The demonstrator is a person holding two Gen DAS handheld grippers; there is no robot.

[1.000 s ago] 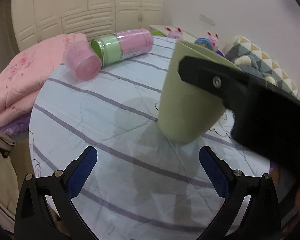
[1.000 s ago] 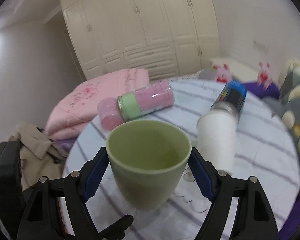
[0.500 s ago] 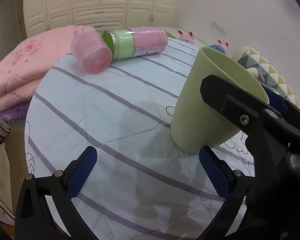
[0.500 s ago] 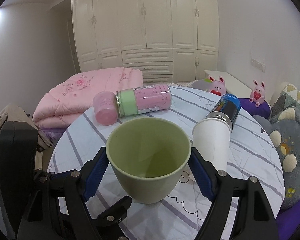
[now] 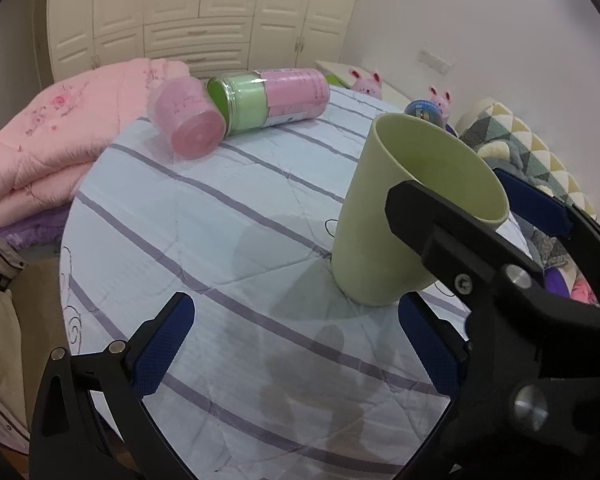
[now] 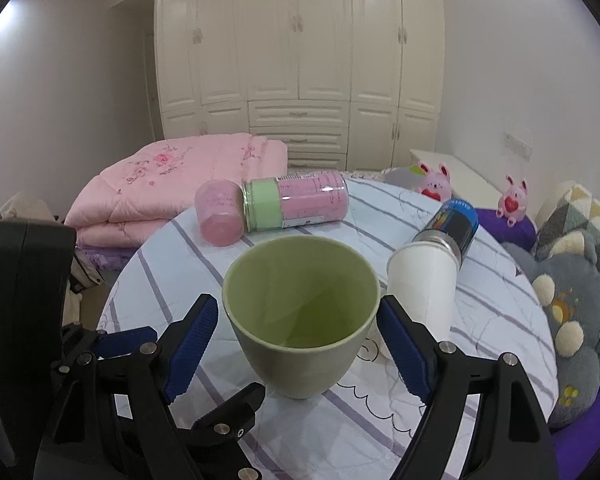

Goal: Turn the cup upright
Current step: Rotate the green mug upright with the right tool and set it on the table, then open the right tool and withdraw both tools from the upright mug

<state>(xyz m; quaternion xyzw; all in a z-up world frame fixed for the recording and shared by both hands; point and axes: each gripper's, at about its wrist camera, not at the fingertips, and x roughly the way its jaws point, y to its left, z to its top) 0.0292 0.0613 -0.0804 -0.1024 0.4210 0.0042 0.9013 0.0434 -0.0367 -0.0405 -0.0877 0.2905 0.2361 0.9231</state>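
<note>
A light green cup [image 6: 300,316] stands upright, mouth up, on the striped round table [image 6: 380,420]. My right gripper [image 6: 300,344] has a blue pad on each side of the cup's upper wall; a thin gap shows at the left pad, so it looks just open. In the left wrist view the cup [image 5: 404,216] stands at the right with the right gripper's fingers [image 5: 440,220] around its rim. My left gripper [image 5: 296,348] is open and empty, low over the table, left of and nearer than the cup.
A pink-and-green jar [image 6: 296,200] and a pink lid-cup [image 6: 218,214] lie on their sides at the table's far edge. A white paper cup [image 6: 424,288] and a blue can [image 6: 456,220] lie right of the green cup. A pink quilt [image 6: 172,176] sits behind, plush cushions [image 6: 572,300] to the right.
The right gripper has lowered the green cup from a tilted hold onto the table, where it now stands upright. The grip looks loosened. The left gripper has stayed open.
</note>
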